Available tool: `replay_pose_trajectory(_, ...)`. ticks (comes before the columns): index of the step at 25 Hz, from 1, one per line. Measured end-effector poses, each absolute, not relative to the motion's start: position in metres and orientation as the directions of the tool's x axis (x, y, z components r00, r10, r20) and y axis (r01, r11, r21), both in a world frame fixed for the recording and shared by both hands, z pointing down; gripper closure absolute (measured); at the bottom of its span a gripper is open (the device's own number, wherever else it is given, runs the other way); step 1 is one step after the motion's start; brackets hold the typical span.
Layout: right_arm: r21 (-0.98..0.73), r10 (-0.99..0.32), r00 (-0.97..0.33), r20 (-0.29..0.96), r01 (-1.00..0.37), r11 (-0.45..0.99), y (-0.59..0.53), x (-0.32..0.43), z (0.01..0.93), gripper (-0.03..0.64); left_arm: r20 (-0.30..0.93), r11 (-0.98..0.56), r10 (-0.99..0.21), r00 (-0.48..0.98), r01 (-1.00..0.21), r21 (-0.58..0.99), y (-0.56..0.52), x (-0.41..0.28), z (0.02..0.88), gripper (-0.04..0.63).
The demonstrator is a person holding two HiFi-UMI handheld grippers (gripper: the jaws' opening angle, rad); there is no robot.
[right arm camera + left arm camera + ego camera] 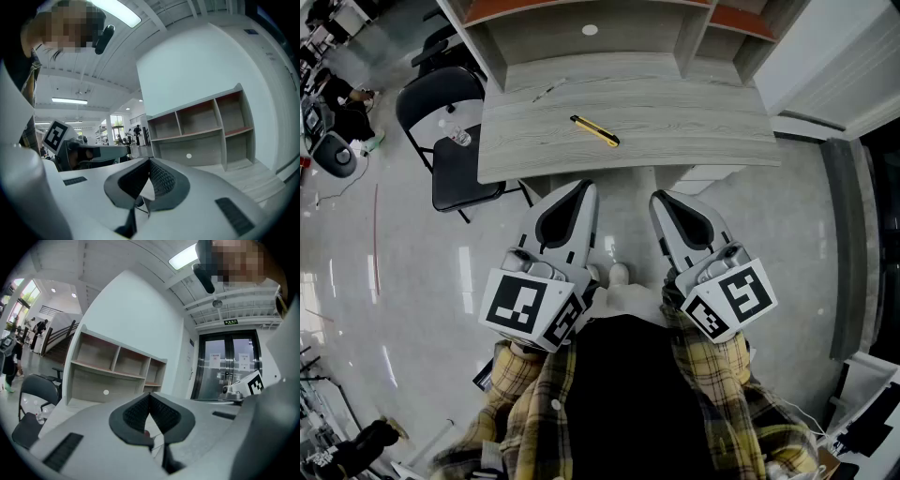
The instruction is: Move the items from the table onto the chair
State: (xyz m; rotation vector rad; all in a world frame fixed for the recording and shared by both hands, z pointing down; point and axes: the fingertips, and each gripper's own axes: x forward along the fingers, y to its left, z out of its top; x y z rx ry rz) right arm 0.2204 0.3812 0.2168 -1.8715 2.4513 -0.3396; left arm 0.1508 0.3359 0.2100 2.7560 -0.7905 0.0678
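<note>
Yellow cutter lies central on table, chair beside its left edge.

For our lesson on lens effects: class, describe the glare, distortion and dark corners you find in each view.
Head view: the glossy floor reflects streaks of light, and the table edges bow. Left gripper view: the ceiling light burns out, with black vignette corners. Right gripper view: the shelf lines curve.
</note>
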Motion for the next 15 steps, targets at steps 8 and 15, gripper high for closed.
replay_pose_trajectory(8, -0.190, -0.958, -0.276, 0.081, -0.948, 0.257, 0.396, 0.227, 0.214, 0.600, 0.109, -0.798, -0.535, 0.838, -0.543, 0.262, 0.348, 0.152, 0.211, 0.592)
replay_pose_trajectory(15, -0.191, -0.949, -0.305, 0.079, -0.939, 0.286, 0.405, 0.227, 0.218, 0.600, 0.109, -0.771, -0.570, 0.814, -0.576, 0.271, 0.358, 0.145, 0.215, 0.592)
